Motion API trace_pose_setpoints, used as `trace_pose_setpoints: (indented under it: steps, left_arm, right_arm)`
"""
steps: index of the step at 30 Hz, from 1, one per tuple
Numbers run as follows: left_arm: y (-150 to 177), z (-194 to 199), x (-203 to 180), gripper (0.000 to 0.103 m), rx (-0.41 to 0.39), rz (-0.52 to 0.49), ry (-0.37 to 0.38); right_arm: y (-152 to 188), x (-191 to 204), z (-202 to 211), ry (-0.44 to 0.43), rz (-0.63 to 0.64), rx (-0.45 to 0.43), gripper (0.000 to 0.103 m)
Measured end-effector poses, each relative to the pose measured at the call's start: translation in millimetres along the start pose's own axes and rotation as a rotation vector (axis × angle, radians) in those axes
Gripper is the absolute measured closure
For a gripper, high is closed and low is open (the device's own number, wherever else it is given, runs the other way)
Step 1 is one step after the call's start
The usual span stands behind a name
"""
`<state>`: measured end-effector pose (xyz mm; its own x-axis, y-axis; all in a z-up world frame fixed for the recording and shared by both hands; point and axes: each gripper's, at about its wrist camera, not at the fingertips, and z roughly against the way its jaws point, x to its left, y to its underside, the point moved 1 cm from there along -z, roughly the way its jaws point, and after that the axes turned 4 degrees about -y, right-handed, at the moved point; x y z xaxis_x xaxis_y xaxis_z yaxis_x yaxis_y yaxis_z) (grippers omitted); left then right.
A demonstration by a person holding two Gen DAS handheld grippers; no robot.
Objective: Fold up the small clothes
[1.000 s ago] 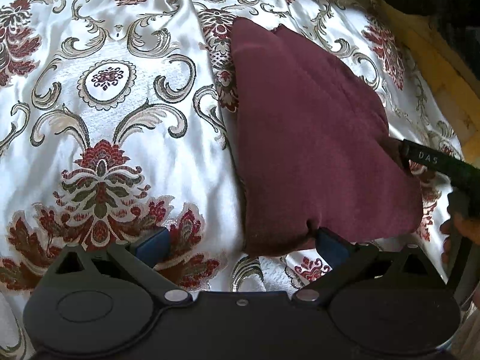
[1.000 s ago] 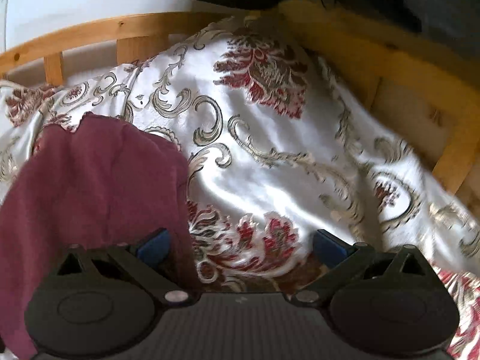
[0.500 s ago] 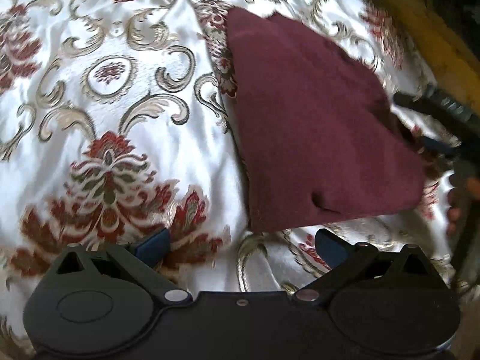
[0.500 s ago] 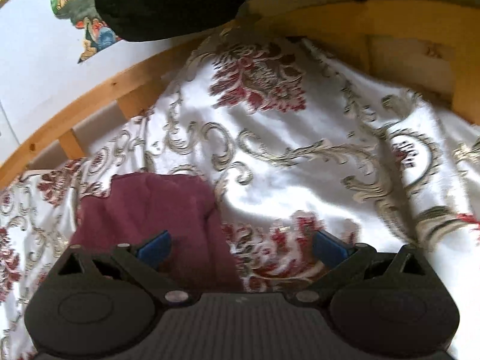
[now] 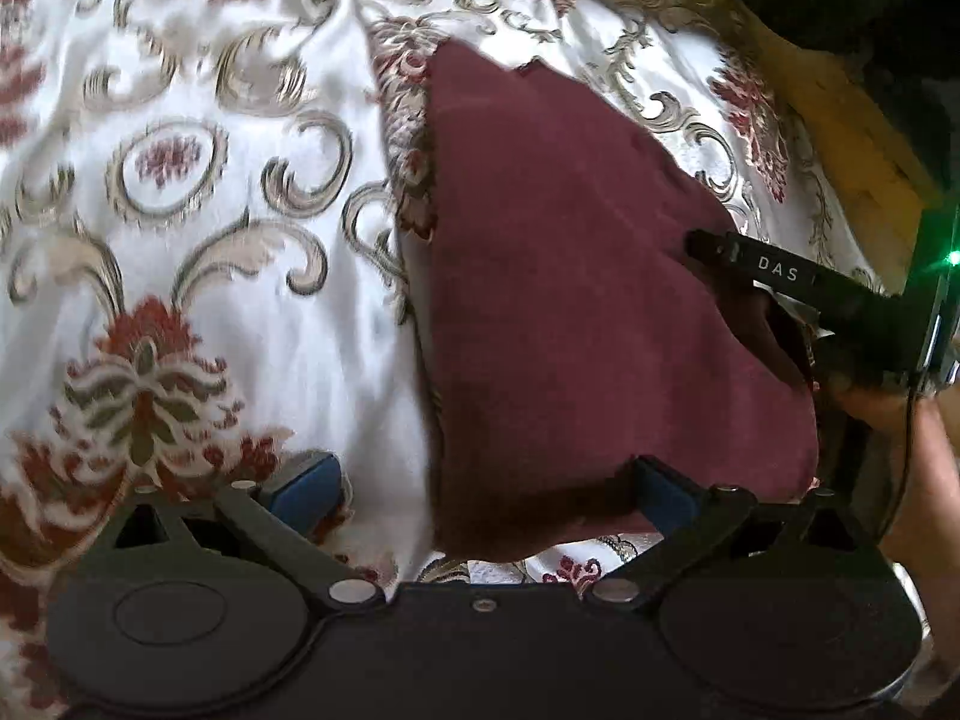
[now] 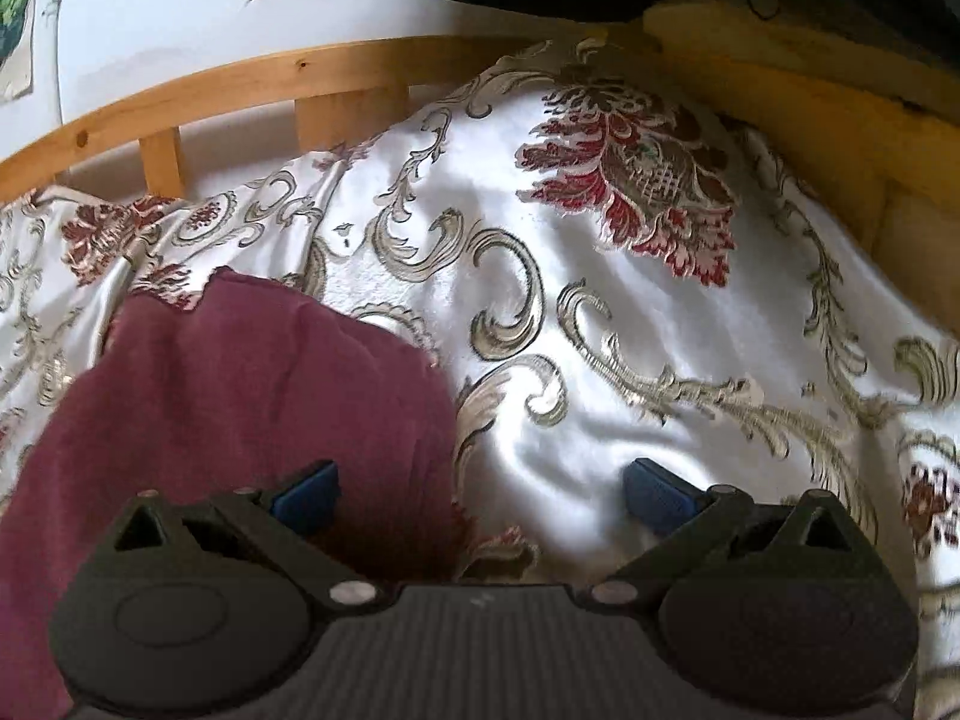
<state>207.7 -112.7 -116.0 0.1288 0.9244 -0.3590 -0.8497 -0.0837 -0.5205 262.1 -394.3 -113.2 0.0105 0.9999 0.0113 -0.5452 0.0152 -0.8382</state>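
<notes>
1. Presently the left gripper (image 5: 483, 489) is sitting at the bottom centre of the left wrist view, jaws spread wide and gripping nothing; its right blue pad is lying against the near hem of the maroon garment (image 5: 576, 300), its left pad hanging over bare cloth.
2. Over on the right edge of that view the right gripper (image 5: 708, 249) is coming in with a black finger laid on the garment's right edge; in its own view (image 6: 480, 495) the jaws are standing equally wide, holding nothing, the left pad over maroon fabric and the right pad over the bedspread.
3. Outward, the garment is lying mostly flat in the centre-right of the left view, already narrowed to a rough wedge, on a white floral bedspread (image 5: 180, 210).
4. Further out, a wooden bed frame (image 6: 240, 84) is running along the upper left of the right view.
5. Judgement: the step in hand looks like taking hold for the next fold. Doing it well probably means pinching only the garment layers, not the slippery bedspread beneath, closing both grippers on matching corners, and lifting level so the edges are meeting squarely.
</notes>
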Motion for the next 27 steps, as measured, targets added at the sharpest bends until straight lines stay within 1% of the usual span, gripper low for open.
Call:
trace_pose_setpoints:
  steps: [2,4,8,11,14,16,17,19,22,24,27]
  left_arm:
    - [0.8,0.3,2.0,0.001,0.003,0.004,0.006]
    - [1.8,0.7,1.1,0.001,0.004,-0.003,0.004]
    - [2.6,1.2,2.6,0.001,0.006,-0.003,0.005]
    - [2.1,1.3,2.9,0.001,0.009,-0.002,0.002]
    - [3.1,2.2,3.1,0.001,0.009,0.001,0.002]
    - [3.3,2.2,3.0,0.001,0.009,0.001,0.002]
    - [3.6,2.4,3.1,0.001,0.009,0.002,0.001]
    - [3.8,2.5,3.4,0.001,0.009,0.001,0.001]
    - [4.9,3.4,4.3,0.001,0.011,0.004,0.001]
    - [5.9,4.4,4.6,0.001,0.011,0.004,0.002]
    - [5.7,4.4,3.7,0.001,0.011,0.004,0.000]
  right_arm:
    - [-1.8,-3.6,-3.6,0.022,-0.013,-0.007,0.000]
    - [-3.0,-11.3,-6.1,0.024,-0.068,-0.004,0.000]
    - [-5.1,-28.5,-1.4,-0.038,-0.216,-0.016,0.000]
    - [-9.0,-50.1,9.1,-0.128,-0.413,-0.013,0.000]
    - [-7.5,-75.1,22.9,-0.267,-0.652,-0.024,0.000]
    - [-3.5,-85.4,30.0,-0.349,-0.753,-0.031,0.000]
    - [-1.3,-87.6,32.1,-0.384,-0.780,-0.026,0.000]
    - [2.3,-86.7,31.1,-0.449,-0.806,0.017,0.000]
    - [8.9,-77.2,19.5,-0.527,-0.810,0.122,0.000]
    - [13.9,-68.6,10.8,-0.532,-0.793,0.178,0.000]
    - [18.4,-62.2,1.3,-0.473,-0.748,0.201,0.000]
